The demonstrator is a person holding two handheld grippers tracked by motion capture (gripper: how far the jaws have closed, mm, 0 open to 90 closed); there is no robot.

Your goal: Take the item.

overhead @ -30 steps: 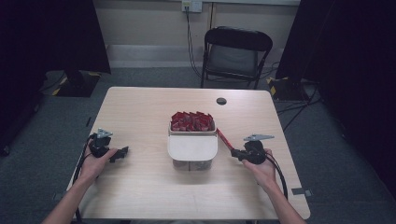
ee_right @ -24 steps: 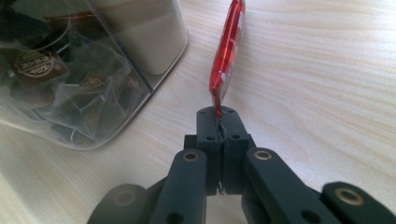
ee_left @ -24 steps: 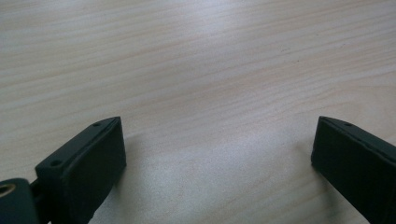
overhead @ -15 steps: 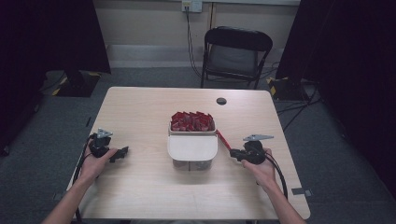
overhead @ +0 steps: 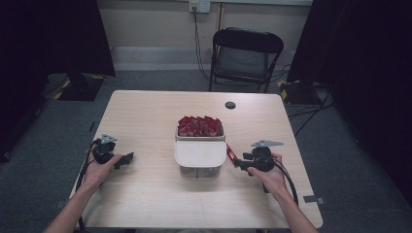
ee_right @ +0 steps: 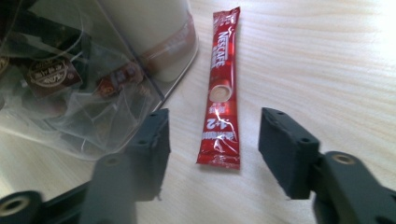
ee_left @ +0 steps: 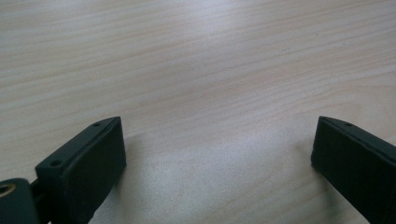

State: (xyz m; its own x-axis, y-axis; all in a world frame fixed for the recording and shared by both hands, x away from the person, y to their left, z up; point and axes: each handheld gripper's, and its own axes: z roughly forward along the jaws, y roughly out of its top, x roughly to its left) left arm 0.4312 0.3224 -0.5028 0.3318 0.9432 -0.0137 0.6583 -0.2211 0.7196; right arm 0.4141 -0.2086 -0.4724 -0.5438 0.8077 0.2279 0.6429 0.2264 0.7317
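Table (overhead: pixel 145 121): pale wood, clear box (overhead: pixel 199 155) at centre
Right hand-held gripper (ee_right: pixel 212 140): jaws just opened, red sachet (ee_right: pixel 221 88) lying loose between
Left hand-held gripper (ee_left: pixel 215 154): open, empty
Risk: regrasp could nudge sachet against box

left gripper (ee_left: pixel 215 154) jaws cut off at btm edge, container (ee_right: pixel 93 70) contents blurry thru clear wall, far-table black disc (overhead: pixel 230 105) too small to ID

One red coffee-mix sachet (ee_right: pixel 221 91) lies loose on the single pale wooden table (overhead: pixel 145 116). One clear plastic box (overhead: pixel 199 147) holds a batch of red sachets (overhead: pixel 199 125), too crowded to count. Two black handheld grippers, one black folding chair (overhead: pixel 246 56).
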